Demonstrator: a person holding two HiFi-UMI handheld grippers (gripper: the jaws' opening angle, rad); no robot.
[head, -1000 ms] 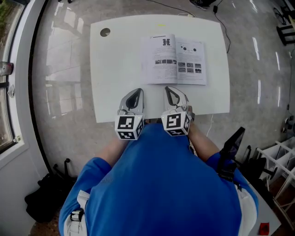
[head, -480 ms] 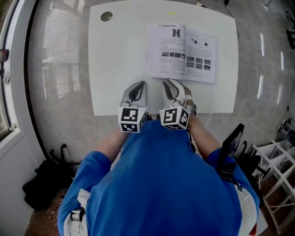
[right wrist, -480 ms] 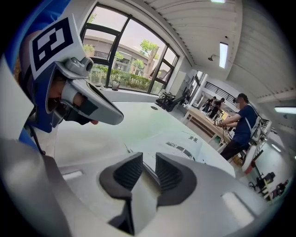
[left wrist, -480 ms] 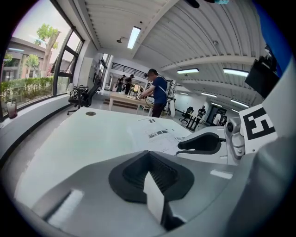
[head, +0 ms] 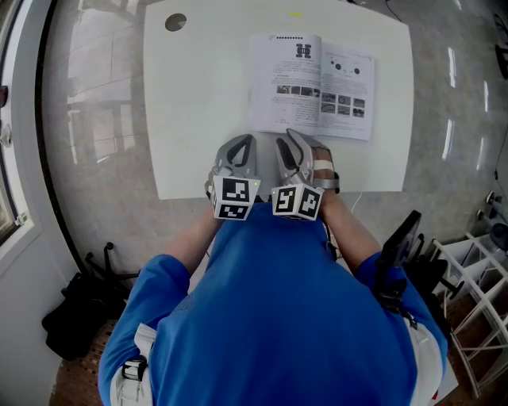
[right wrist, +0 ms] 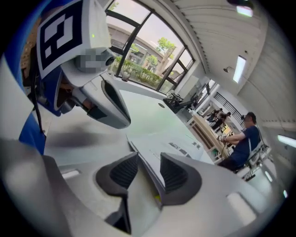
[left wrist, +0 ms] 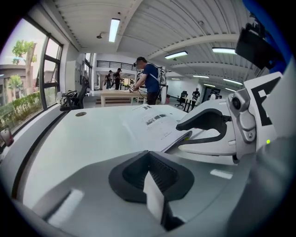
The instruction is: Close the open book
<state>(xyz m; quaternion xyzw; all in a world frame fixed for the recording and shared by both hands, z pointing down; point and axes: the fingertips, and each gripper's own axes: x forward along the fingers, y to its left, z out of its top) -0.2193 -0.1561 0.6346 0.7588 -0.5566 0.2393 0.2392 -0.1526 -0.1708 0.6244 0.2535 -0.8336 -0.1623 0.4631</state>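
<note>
Near edge of the table [head: 198, 103]: the person's blue top [head: 270, 317] fills the foreground. The 2 grippers are held side by side over that edge, marker cubes toward the person and tips toward the far edge.

The left gripper [head: 242, 143] is seen with its jaws brought together. The dark pads meet at the tips and nothing is held between them.

The right gripper [head: 288, 143] is seen with its jaws parted by a clear gap, and they have just been opening. The near edge of the book [head: 309, 83] shows through that gap. The pads do not press on it, and it cannot be told whether a page reaches in between them.

The book lies open and flat on the far right part of the table, its 2 printed pages facing up. Its spine runs from the table's near side toward the far side, slightly slanted. The long axis of the open spread runs across the table, and the page headings are turned toward the far edge.

A round hole [head: 175, 21] is set in the table's far left corner.
</note>
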